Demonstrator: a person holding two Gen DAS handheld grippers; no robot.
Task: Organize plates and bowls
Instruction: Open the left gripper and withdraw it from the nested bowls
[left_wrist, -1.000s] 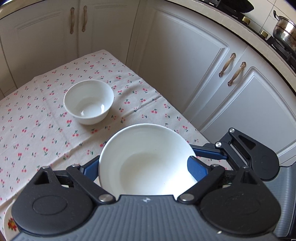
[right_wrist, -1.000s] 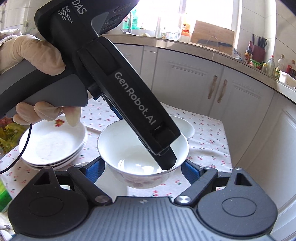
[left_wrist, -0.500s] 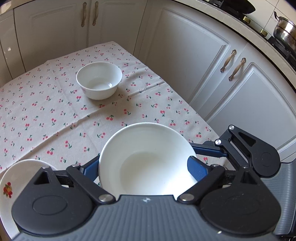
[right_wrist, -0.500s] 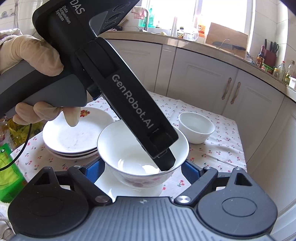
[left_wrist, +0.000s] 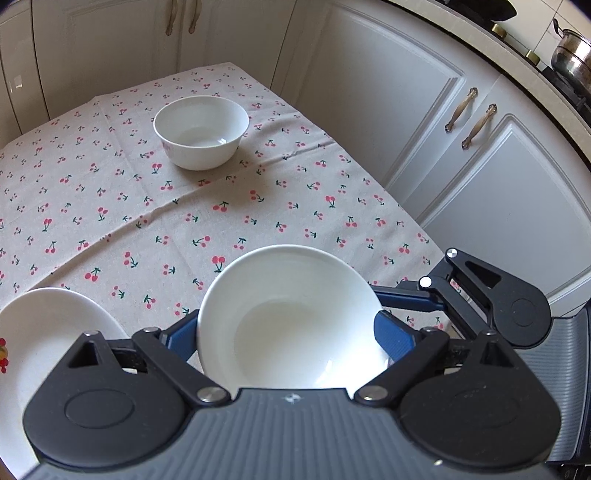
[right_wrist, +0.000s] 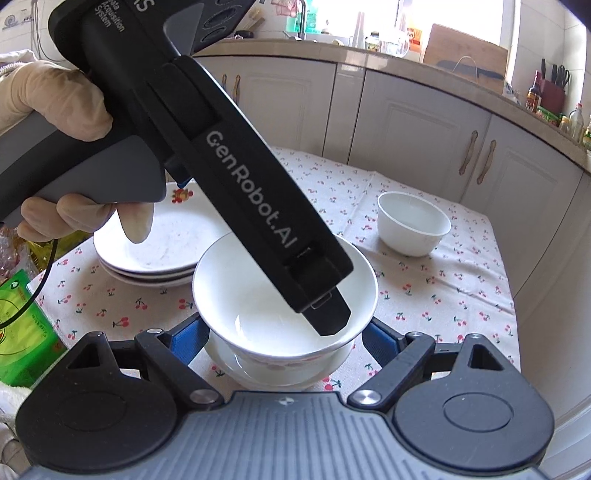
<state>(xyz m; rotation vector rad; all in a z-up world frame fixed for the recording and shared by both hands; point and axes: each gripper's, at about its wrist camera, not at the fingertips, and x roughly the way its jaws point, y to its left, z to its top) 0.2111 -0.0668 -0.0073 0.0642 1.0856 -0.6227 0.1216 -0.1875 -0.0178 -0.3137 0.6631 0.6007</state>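
My left gripper (left_wrist: 288, 334) is shut on a white bowl (left_wrist: 295, 295), its blue pads pressing the rim on both sides. In the right wrist view that bowl (right_wrist: 258, 280) sits nested above a second white bowl (right_wrist: 280, 373), and my right gripper (right_wrist: 284, 339) is shut on this pair from the near side. The left gripper's black body (right_wrist: 236, 177), held by a gloved hand (right_wrist: 51, 99), reaches down across the bowl. A smaller white bowl (left_wrist: 201, 133) (right_wrist: 413, 225) stands alone on the cherry-print tablecloth (left_wrist: 147, 221). A stack of white plates (right_wrist: 162, 243) (left_wrist: 40, 332) lies to the left.
A green package (right_wrist: 22, 325) lies at the table's left edge. White cabinet doors (left_wrist: 406, 110) run close along the table's far and right sides. A steel pot (left_wrist: 572, 55) stands on the stove at the upper right. The table's right edge (right_wrist: 506, 295) drops off beside the bowls.
Both grippers have moved together with the bowls in them. The plate stack has come into the left wrist view at lower left, and the small bowl now appears farther off. The jaws look unchanged.
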